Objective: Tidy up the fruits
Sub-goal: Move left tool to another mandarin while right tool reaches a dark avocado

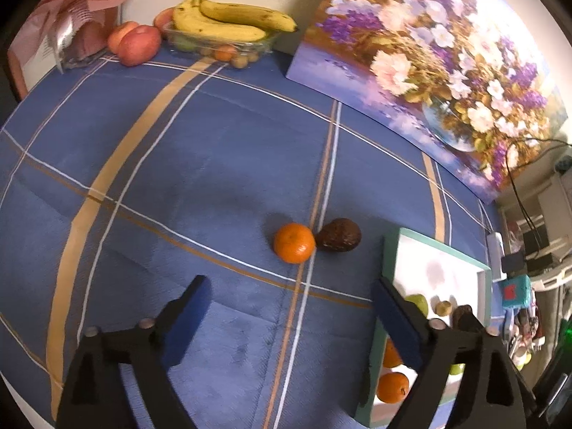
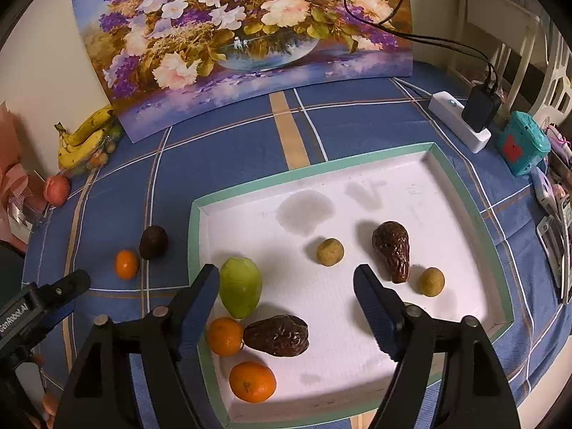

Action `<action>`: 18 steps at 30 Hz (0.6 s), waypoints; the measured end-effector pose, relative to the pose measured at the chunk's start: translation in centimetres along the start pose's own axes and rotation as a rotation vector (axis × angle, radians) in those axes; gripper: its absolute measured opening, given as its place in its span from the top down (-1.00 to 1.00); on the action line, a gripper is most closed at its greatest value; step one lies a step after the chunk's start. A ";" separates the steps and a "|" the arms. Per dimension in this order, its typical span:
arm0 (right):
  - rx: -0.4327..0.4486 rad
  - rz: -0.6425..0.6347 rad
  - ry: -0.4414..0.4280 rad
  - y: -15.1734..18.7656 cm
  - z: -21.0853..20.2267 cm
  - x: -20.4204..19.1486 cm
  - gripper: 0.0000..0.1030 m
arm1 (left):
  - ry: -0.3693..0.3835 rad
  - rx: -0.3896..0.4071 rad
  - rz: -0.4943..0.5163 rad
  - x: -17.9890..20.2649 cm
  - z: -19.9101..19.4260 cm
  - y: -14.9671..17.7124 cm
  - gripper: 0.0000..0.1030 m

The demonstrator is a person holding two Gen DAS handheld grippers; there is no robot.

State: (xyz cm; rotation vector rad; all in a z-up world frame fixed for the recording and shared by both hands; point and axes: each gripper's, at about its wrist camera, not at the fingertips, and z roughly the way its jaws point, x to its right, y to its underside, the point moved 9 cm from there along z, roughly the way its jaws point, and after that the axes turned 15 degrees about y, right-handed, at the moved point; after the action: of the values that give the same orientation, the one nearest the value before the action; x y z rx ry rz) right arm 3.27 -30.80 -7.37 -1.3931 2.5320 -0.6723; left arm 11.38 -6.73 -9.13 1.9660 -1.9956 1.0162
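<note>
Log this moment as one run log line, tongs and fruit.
left tongs open, empty | right tongs open above tray | tangerine touching avocado on cloth, outside tray

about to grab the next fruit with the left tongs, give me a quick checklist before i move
1. Left tongs open and empty: ok.
2. Target within line of approach: ok, the orange lies on the cloth ahead of the left tongs.
3. Clear grip on the orange alone: not ok, the dark avocado sits against its right side.
4. Room in the tray for another fruit: ok, bare white floor shows near the front and back.
5. Right tongs out of the way: ok, open and empty over the tray, apart from the orange.
6. Whether the orange would roll when nudged: cannot tell.
</note>
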 end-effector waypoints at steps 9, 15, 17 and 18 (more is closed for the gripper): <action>0.012 0.017 -0.025 0.0 0.4 -0.4 -0.66 | -0.030 0.039 0.002 -0.7 -0.3 -0.6 -1.00; 0.059 0.031 -0.045 -0.5 0.1 -1.0 -0.66 | -0.047 0.054 0.023 -0.6 -0.4 -0.7 -1.00; 0.077 0.023 -0.043 -0.6 0.0 -1.3 -0.66 | -0.053 0.069 0.017 -0.8 -0.5 -0.9 -1.00; 0.085 0.018 -0.043 -0.6 0.0 -1.4 -0.67 | -0.052 0.077 0.014 -0.9 -0.6 -1.0 -1.00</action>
State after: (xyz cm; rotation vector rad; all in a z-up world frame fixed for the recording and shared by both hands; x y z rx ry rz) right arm 4.52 -29.87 -7.13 -1.3409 2.4500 -0.7300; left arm 12.21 -5.60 -8.81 2.0408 -2.0289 1.0703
